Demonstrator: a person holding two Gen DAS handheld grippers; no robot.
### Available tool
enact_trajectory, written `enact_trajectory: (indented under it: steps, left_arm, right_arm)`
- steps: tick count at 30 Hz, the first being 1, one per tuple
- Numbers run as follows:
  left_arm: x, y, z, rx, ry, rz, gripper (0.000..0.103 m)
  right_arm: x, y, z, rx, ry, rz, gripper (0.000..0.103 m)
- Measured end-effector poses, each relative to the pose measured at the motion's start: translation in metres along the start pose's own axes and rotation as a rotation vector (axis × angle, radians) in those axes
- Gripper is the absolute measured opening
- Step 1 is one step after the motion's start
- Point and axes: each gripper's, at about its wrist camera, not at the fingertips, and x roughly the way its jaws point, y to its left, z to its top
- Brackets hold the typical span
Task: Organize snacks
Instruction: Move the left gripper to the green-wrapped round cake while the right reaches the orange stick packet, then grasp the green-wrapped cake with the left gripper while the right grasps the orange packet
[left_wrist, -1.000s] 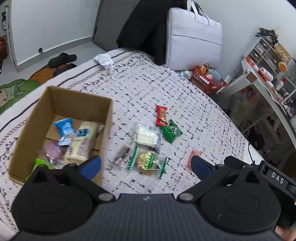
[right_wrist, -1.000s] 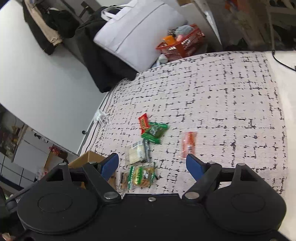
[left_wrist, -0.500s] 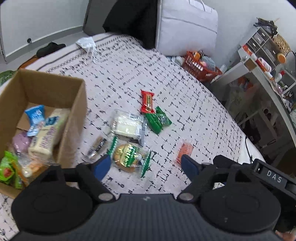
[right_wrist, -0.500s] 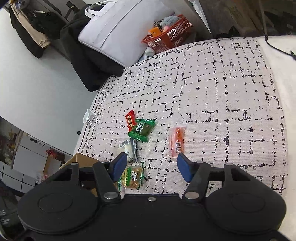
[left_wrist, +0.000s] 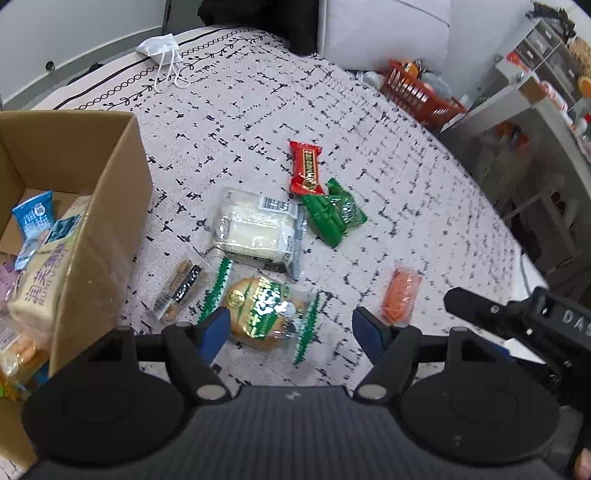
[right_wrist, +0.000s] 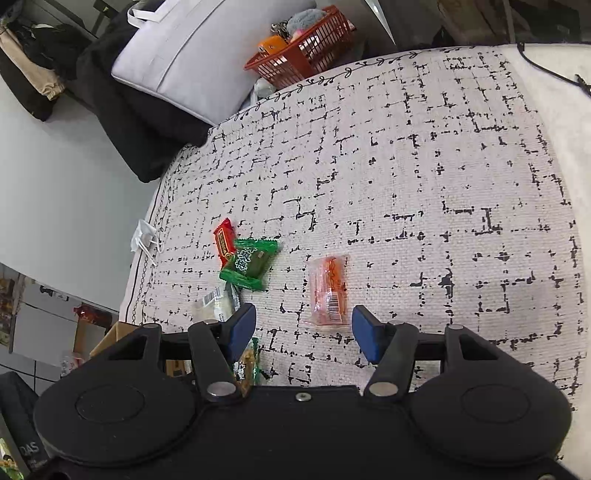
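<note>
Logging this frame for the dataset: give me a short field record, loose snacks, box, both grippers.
surface: patterned bedspread
box: cardboard box, open, at left, already holds several packets
loose snacks: red bar, green packet, clear white pack, round pastry pack, small dark packet, orange packet
overlap: red bar's end touches the green packet
left gripper: open, empty, over the round pastry pack
right gripper: open, empty, lined up on the orange packet

Left gripper (left_wrist: 291, 330) jaws spread wide, empty; right gripper (right_wrist: 303, 328) likewise agape, empty
</note>
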Motion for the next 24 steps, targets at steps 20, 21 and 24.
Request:
enact_trajectory:
  steps: [20, 21, 24]
  left_arm:
    - [0.042, 0.007, -0.005, 0.047, 0.025, 0.077, 0.075]
    - [0.042, 0.008, -0.005, 0.04, 0.023, 0.079, 0.07]
    - [0.039, 0.013, -0.002, 0.008, 0.019, 0.082, 0.052]
  right_arm:
    - [0.048, 0.007, -0.003, -0.022, 0.037, -0.103, 0.064]
    - [0.049, 0.009, -0.003, -0.033, 0.033, -0.11, 0.064]
    - [0.051, 0.012, -0.005, -0.064, 0.02, -0.125, 0.052]
